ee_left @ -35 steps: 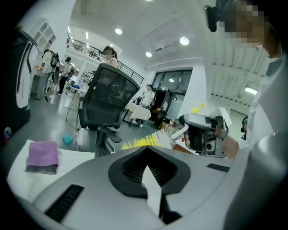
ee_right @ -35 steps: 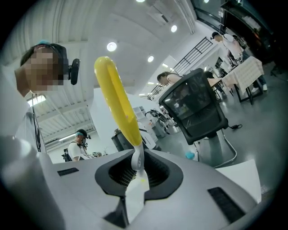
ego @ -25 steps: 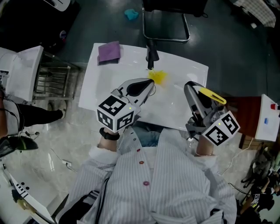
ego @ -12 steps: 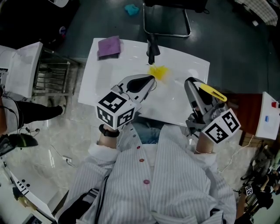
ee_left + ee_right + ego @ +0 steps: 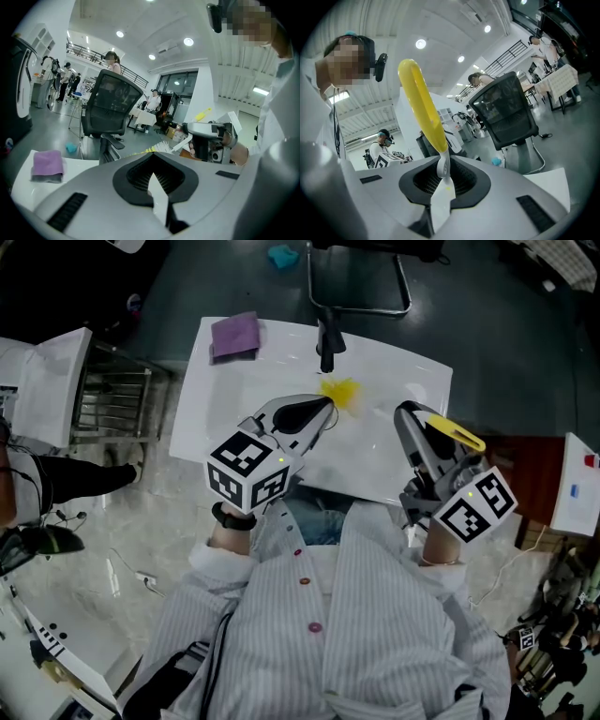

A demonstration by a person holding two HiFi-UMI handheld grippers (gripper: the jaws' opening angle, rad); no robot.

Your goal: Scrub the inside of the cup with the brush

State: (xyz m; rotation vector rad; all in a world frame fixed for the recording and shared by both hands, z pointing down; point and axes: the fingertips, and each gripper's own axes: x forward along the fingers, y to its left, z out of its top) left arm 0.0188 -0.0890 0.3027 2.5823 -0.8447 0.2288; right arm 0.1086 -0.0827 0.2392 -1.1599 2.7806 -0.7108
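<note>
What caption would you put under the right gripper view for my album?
The right tool clamps a yellow-handled brush, with a black office chair behind.

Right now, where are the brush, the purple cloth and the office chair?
brush point(image 5: 423, 108): right gripper view, on its yellow handle above the claw.
purple cloth point(image 5: 234, 337): head view, middle of the cloth.
office chair point(image 5: 111, 105): left gripper view, on the dark backrest.

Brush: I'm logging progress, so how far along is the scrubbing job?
Done: the right gripper is shut on the brush by its white neck, yellow handle up. In hand: its bristles are over the white table beside the left gripper, whose jaws are together. Left: no cup shows in any view, so no scrubbing is evident.
</note>
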